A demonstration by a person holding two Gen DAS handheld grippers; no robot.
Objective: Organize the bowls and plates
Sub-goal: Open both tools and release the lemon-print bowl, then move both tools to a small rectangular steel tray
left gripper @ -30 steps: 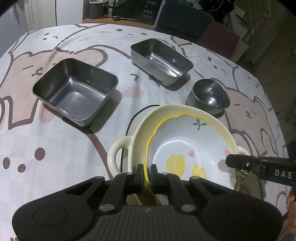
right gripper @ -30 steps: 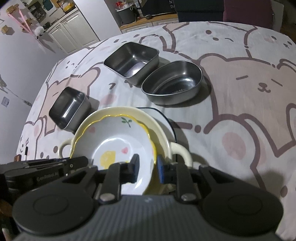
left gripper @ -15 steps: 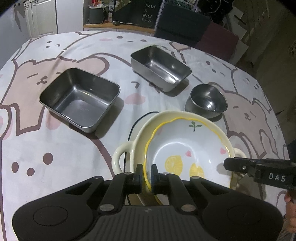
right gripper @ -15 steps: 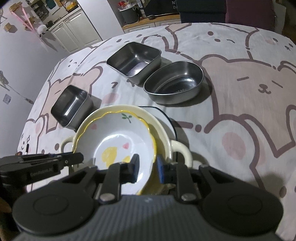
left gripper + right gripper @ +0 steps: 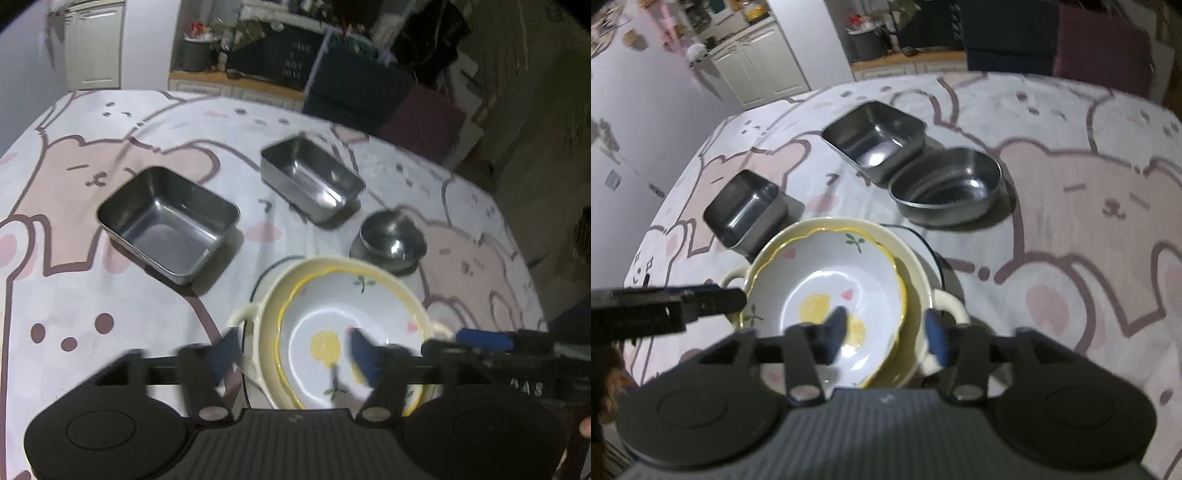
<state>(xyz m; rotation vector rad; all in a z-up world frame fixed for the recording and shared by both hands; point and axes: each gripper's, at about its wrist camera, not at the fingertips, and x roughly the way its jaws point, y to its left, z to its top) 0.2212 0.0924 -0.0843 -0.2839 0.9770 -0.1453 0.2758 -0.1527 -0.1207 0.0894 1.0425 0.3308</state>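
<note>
Both tongs just let go: your left gripper (image 5: 291, 354) and right gripper (image 5: 886, 334) have been opening and now stand with jaws apart, pads clear of the rim they pinched a second ago. Nothing pressed between either pair.

White scalloped bowl with yellow rim and lemon print (image 5: 347, 332) now sits nested in the cream ceramic two-handled dish (image 5: 247, 314), lower centre of the left view. It leans a little toward the right handle in the right view (image 5: 831, 295), not perfectly centred. A dark-rimmed plate seems to lie under the dish; only an edge shows.

Meaning: this stacking step looks done. Left over, unstacked on the bear-print cloth (image 5: 110, 295): large square steel tray (image 5: 166, 221) mid-left, smaller rectangular steel tray (image 5: 310, 177) centre, oval steel bowl (image 5: 388, 240) right of centre. Steel likely nests next; watch slippery rims.
</note>
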